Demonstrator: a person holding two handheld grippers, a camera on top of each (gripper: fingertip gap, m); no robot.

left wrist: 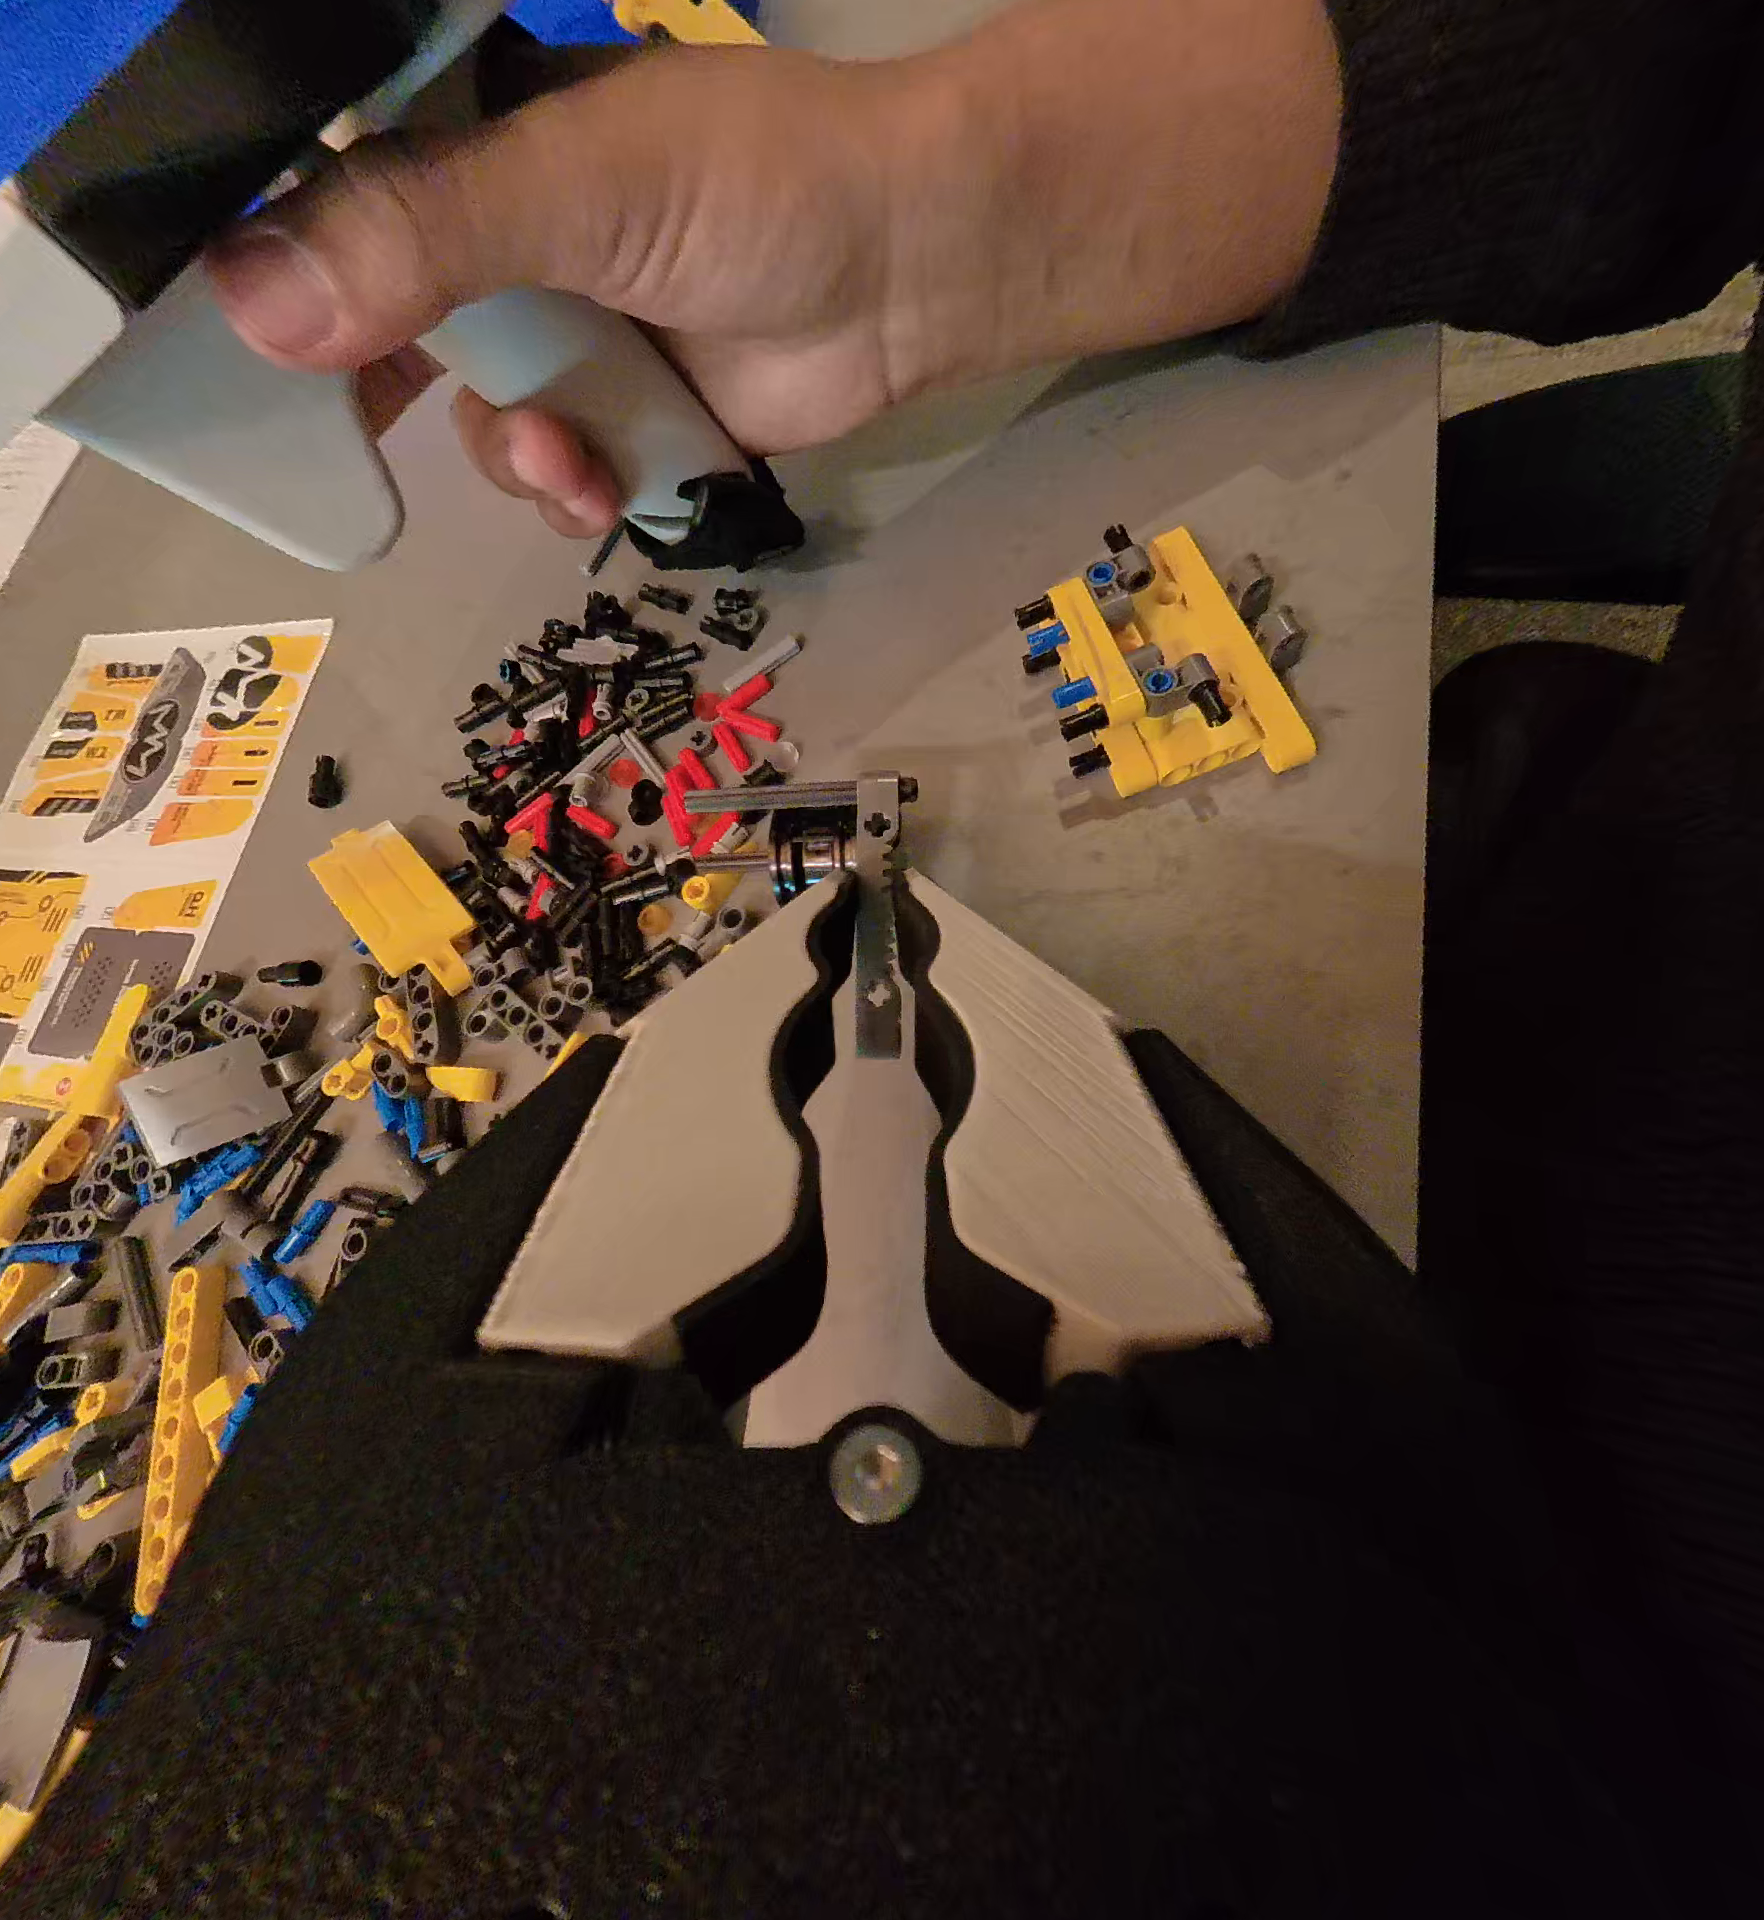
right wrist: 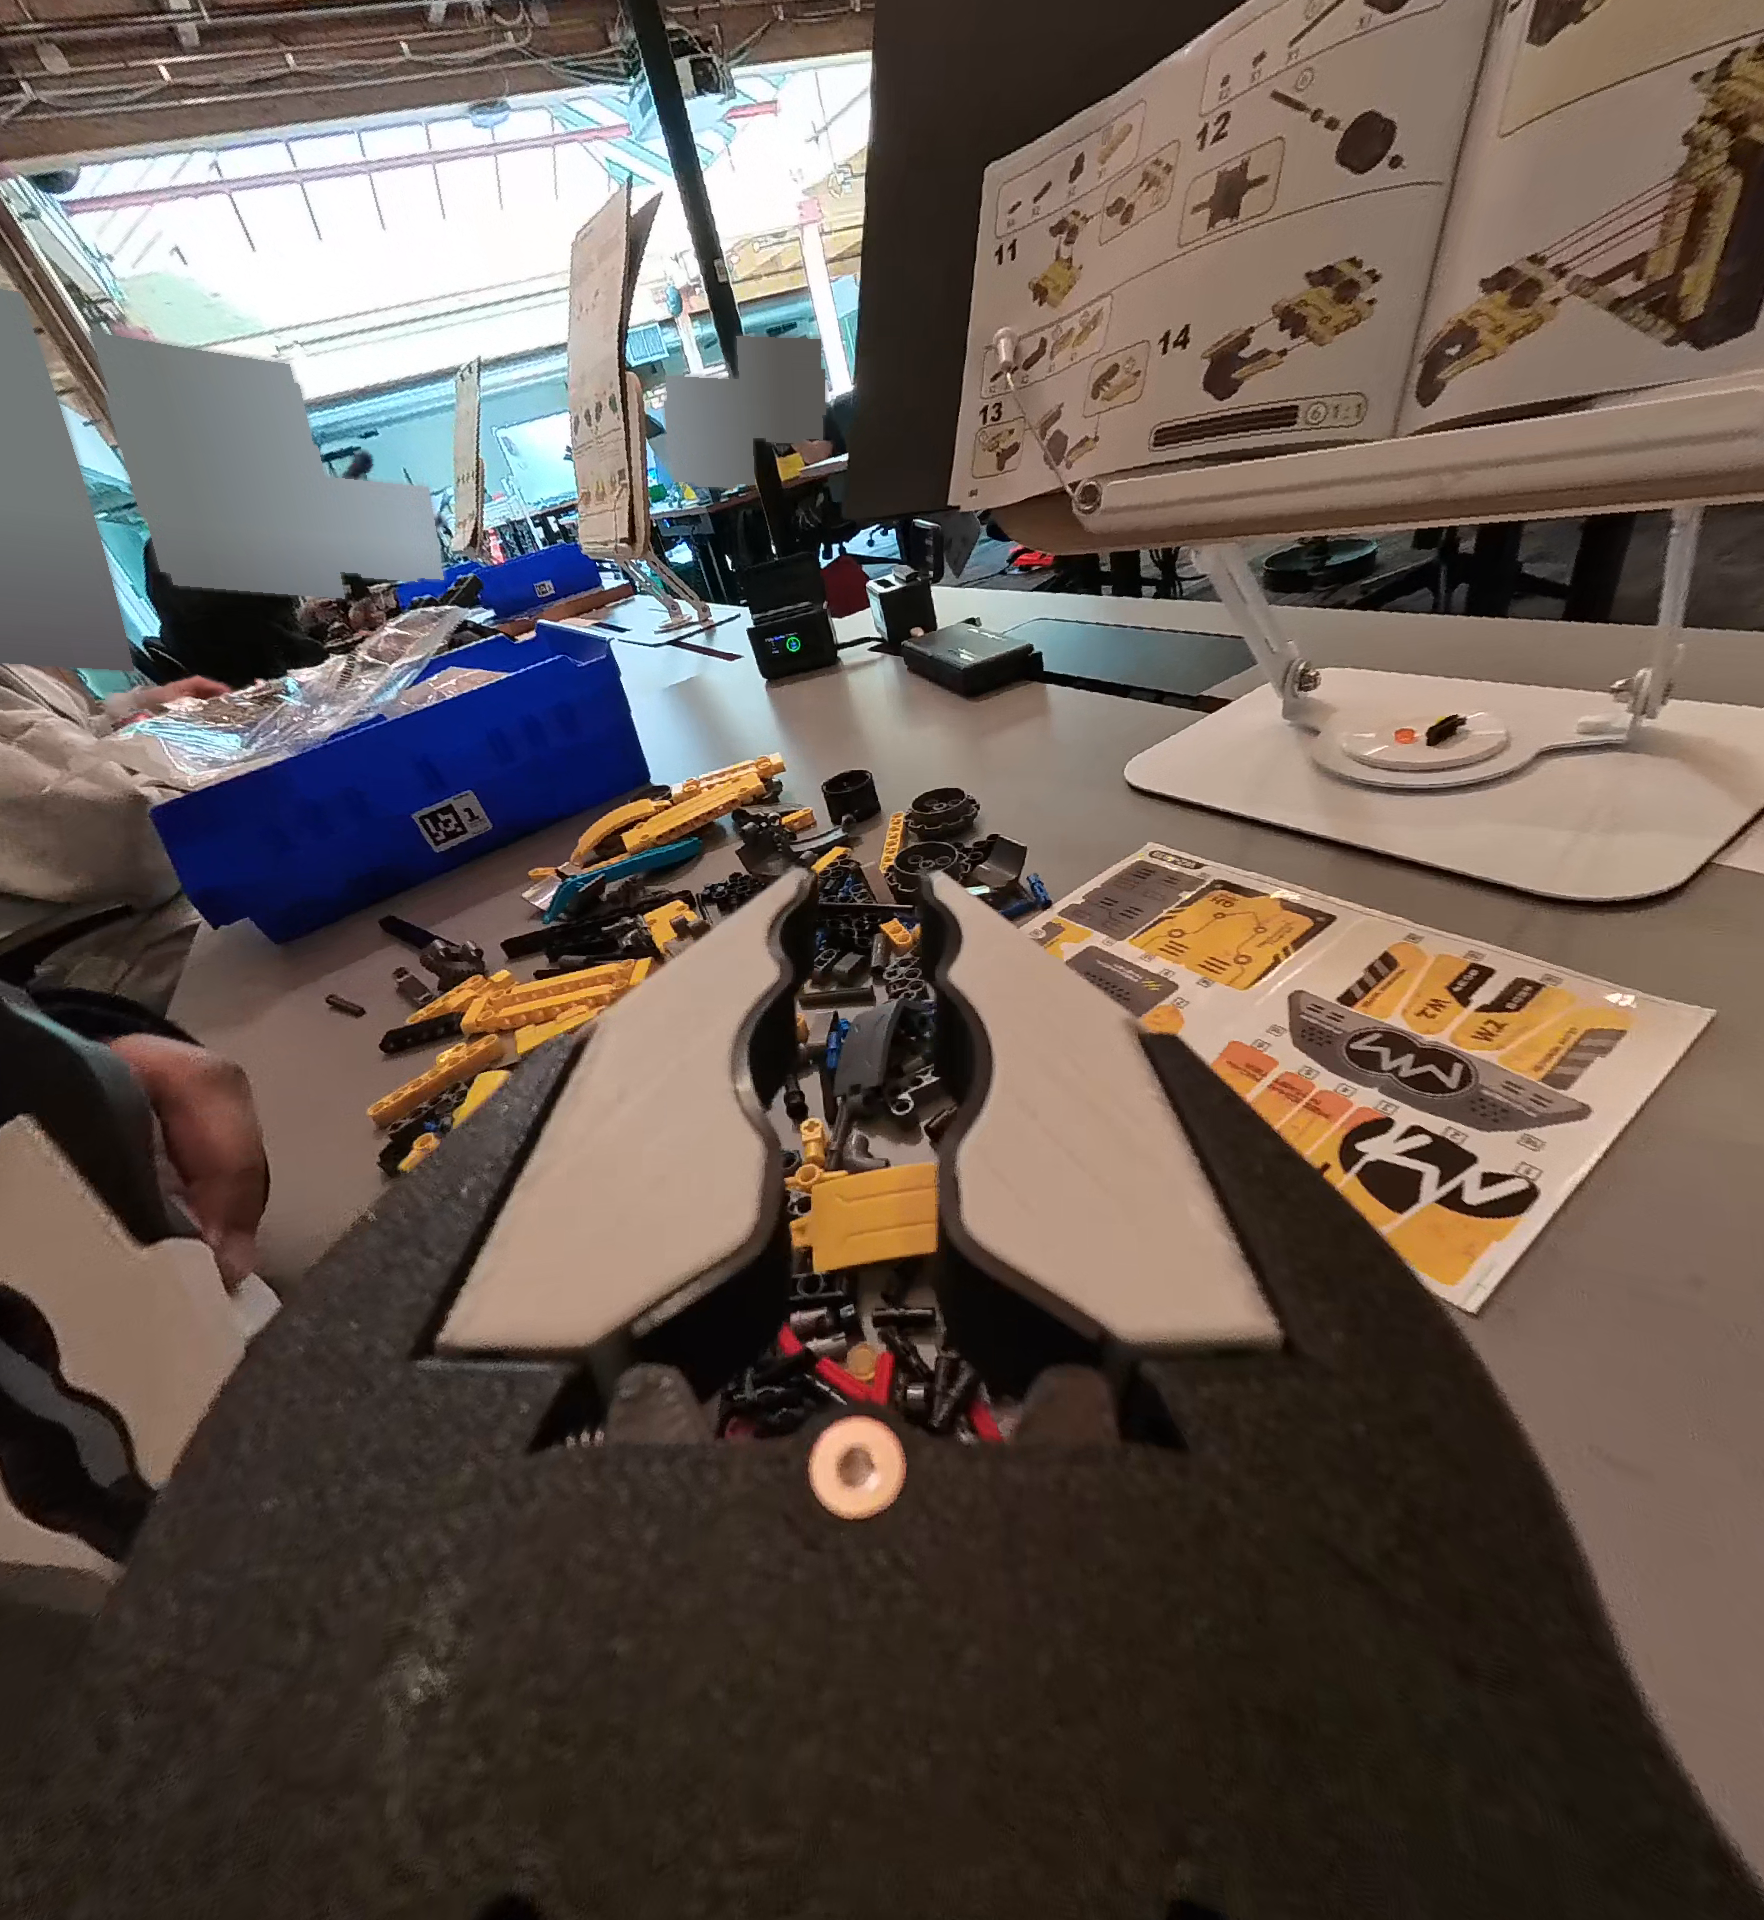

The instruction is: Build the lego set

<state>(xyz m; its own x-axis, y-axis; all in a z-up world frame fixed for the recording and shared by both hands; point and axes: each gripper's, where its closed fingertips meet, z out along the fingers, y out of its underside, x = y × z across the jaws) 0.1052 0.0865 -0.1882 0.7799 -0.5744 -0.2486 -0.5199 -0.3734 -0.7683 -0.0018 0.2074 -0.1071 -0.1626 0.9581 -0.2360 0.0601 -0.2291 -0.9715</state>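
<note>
On the grey bench [left wrist: 1221, 935], a sticker sheet [left wrist: 119, 831] lies left of a heap of black and red pins [left wrist: 608, 790], with a yellow block assembly [left wrist: 1169, 665] well apart to the right. The left claw [left wrist: 873, 894] is clamped on a thin grey toothed bar [left wrist: 878, 935] carrying axles and a black hub. The right claw [right wrist: 862, 904] hangs with its fingers parted and empty over loose parts — a yellow panel [right wrist: 873, 1216] shows between them, a blue bin [right wrist: 390, 790] to the left.
</note>
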